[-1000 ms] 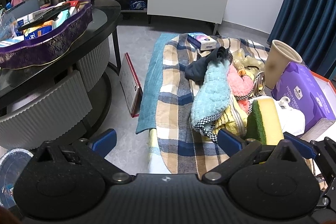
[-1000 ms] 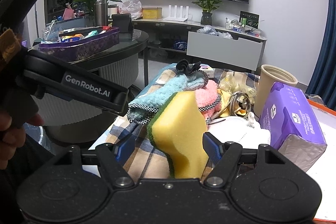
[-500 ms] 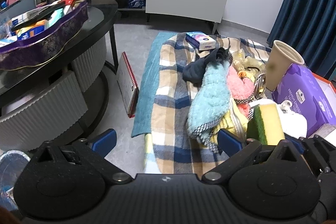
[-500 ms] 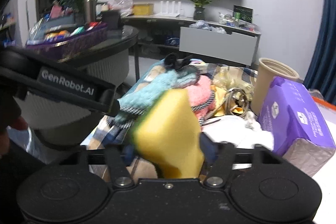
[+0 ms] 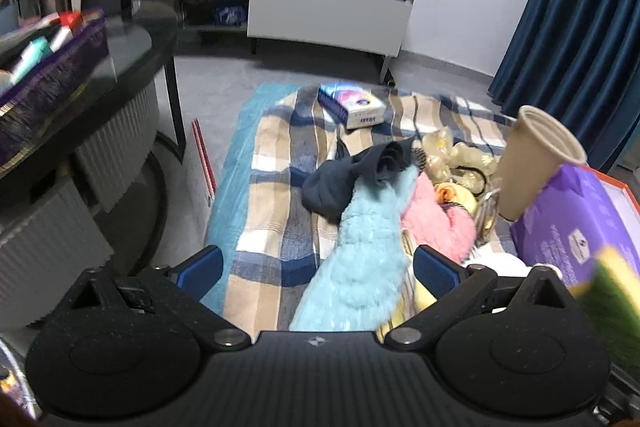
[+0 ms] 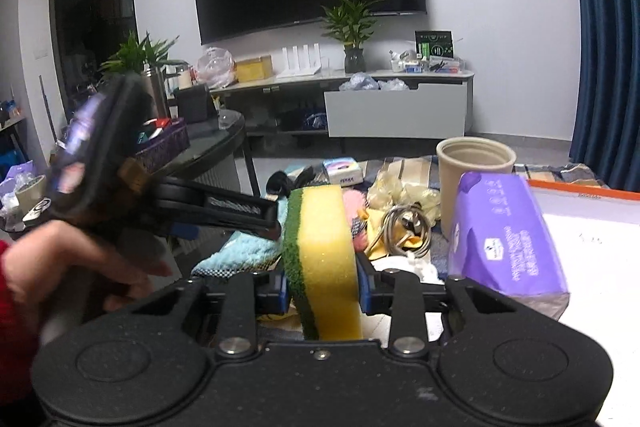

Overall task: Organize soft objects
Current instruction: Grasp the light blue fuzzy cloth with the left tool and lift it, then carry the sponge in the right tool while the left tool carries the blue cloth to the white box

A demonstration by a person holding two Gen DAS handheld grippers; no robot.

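right gripper (image 6: 322, 289): jaws have just been closing, blue pads now pinch the sponge (image 6: 322, 259) upright between them, yellow foam with the green scrub layer on its left face; sponge is lifted above the pile, and its blurred edge shows at the right margin of the left wrist view.
left gripper (image 5: 318, 263): jaws spread wide, just eased in slightly, nothing gripped; the light blue fluffy cloth (image 5: 366, 259) lies below and between the fingers on the plaid blanket (image 5: 276, 187).
rest of the soft pile on the blanket: dark sock (image 5: 352, 175) at the far end of the blue cloth, pink fluffy cloth (image 5: 436, 223) touching its right side, crumpled yellowish gloves (image 5: 452, 155) behind.
containers: beige paper cup (image 6: 474, 171) upright, no contents visible from either view; purple tray (image 5: 48, 83) on the dark round table (image 5: 132, 47), holding assorted packets, labels too blurred to read; orange-rimmed white box (image 6: 580, 211) at right, purple wipes pack (image 6: 508, 239) lying at its edge.
writing: wipes pack print too small to read; small tissue box (image 5: 352, 105) on the blanket's far end has a brand word, illegible; text on the left gripper's finger is smeared in the right wrist view.
a hand (image 6: 76, 267) with a red sleeve holds the left gripper's body.
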